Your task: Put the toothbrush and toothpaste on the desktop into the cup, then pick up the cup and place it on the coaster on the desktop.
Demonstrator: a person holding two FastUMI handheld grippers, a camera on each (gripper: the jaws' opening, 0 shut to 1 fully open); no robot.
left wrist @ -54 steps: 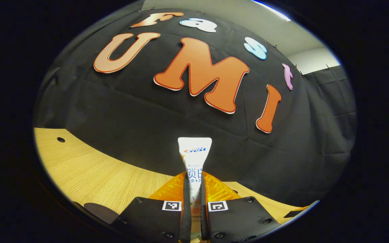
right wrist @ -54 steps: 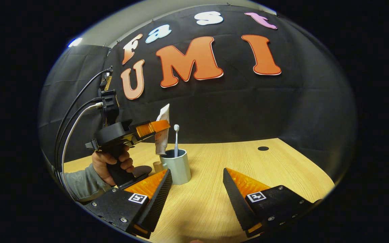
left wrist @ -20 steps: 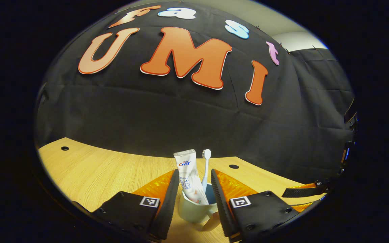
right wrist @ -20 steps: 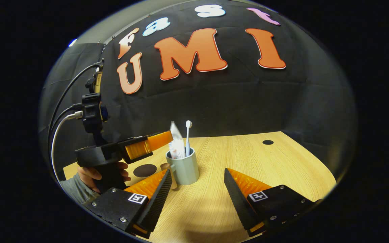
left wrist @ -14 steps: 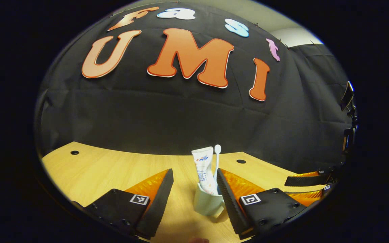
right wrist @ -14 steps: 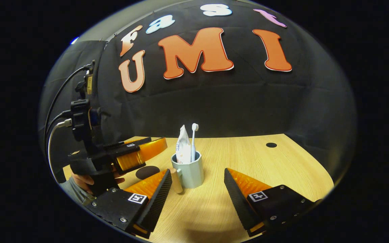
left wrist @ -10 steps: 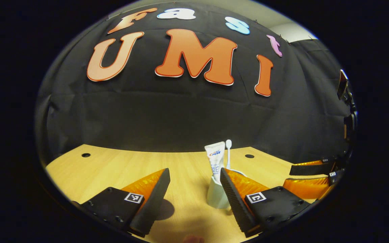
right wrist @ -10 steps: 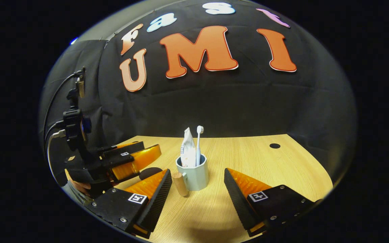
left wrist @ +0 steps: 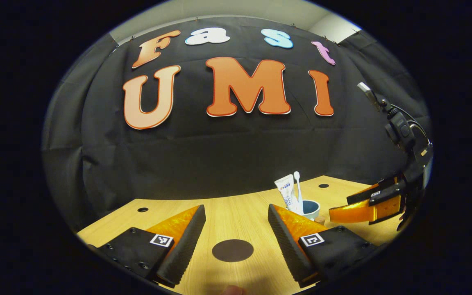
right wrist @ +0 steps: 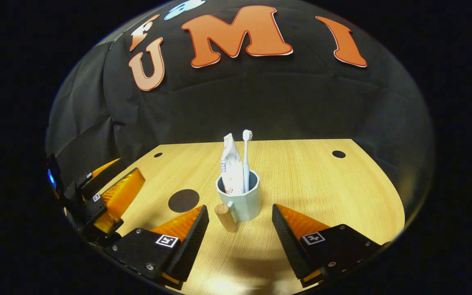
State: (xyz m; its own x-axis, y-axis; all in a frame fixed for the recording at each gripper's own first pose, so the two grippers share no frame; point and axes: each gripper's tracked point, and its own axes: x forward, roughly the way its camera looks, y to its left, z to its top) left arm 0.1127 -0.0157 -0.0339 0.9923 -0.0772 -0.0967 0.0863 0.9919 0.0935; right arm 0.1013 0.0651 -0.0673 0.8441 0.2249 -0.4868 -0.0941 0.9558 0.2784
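Observation:
A pale green cup point(right wrist: 244, 205) with a wooden handle point(right wrist: 225, 217) stands upright on the wooden desktop point(right wrist: 322, 188). The white toothpaste tube point(right wrist: 231, 168) and the white toothbrush point(right wrist: 246, 157) stand inside it. My right gripper point(right wrist: 239, 208) is open, with the cup just beyond its fingertips and nothing touched. The dark round coaster point(right wrist: 183, 200) lies left of the cup. My left gripper point(left wrist: 236, 217) is open and empty, low over the desk, with the coaster point(left wrist: 232, 250) lying between its fingers. From there the cup point(left wrist: 311, 208) stands to the far right.
The black cloth wall closes the back of the desk. Small dark holes point(right wrist: 338, 154) dot the desktop near its far corners. The left gripper point(right wrist: 127, 168) shows at the left edge of the right gripper view, and the right gripper point(left wrist: 338, 206) at the right of the left gripper view.
My left gripper let the toothpaste go into the cup, opened, and drew back to the left until the coaster lay between its fingers. My right gripper stayed open and tipped down toward the cup.

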